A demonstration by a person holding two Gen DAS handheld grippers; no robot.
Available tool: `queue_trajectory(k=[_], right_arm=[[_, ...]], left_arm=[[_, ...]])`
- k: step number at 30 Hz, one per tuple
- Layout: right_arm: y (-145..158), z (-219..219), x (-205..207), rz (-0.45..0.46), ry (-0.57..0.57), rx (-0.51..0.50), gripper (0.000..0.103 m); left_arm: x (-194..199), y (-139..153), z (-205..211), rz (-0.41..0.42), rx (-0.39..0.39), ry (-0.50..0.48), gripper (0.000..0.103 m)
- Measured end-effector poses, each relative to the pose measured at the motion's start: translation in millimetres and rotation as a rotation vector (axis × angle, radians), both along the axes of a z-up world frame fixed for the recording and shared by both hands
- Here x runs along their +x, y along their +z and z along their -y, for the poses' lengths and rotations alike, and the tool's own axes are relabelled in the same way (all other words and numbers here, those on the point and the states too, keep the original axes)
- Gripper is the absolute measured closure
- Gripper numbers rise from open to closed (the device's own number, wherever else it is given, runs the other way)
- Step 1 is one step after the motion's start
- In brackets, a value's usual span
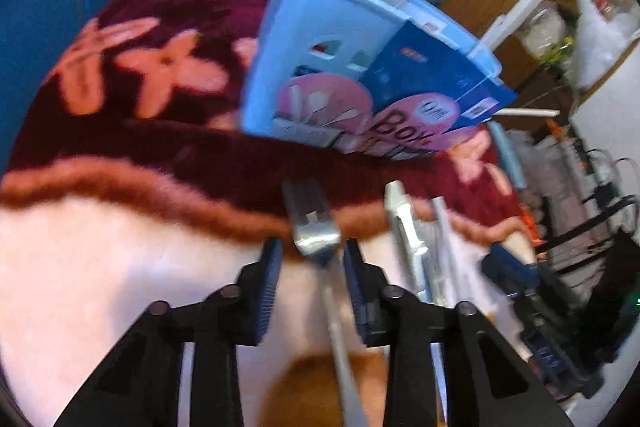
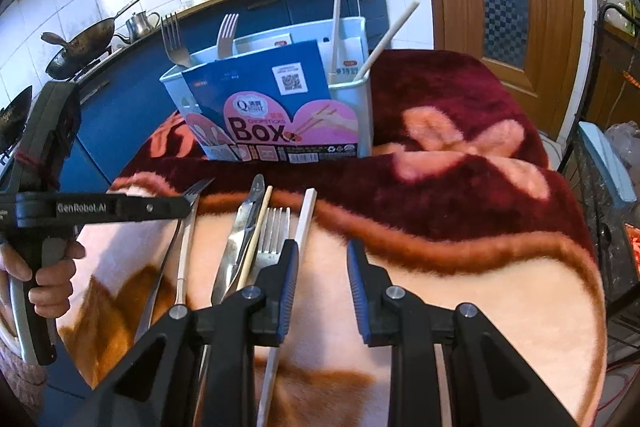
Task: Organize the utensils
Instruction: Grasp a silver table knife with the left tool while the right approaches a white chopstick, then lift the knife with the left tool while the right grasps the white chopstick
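Left wrist view: my left gripper [image 1: 310, 259] jaws straddle a metal fork [image 1: 316, 231] at lower centre, not yet clamped. Right gripper [image 2: 322, 267] stands apart, empty. Closing off-centre could let it slip short of the blue chopsticks box [image 2: 280, 115].
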State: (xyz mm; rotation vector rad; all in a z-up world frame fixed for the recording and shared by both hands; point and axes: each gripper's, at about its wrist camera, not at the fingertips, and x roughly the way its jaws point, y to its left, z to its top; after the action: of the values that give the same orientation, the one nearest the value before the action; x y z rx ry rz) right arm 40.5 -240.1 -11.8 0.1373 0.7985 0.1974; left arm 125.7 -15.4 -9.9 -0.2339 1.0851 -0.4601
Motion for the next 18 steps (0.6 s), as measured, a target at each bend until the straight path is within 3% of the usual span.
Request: queue_trajectory(k=[3,8,18], right_arm=[[-1,-3,0,-0.006,0.006,-0.002,0.075],[0,-2,0,-0.01,0.008,-0.026,0.075],[-2,-11,19,-0.079,0.074,-0.025,0.075]], left_arm=[[4,-6,3,-0.014,-0.067,0.001,0.093],[-1,-4,3,0.027,-0.091,0.01,0.1],[-22,20,-11,0.154,-0.079,0.008,0.101]])
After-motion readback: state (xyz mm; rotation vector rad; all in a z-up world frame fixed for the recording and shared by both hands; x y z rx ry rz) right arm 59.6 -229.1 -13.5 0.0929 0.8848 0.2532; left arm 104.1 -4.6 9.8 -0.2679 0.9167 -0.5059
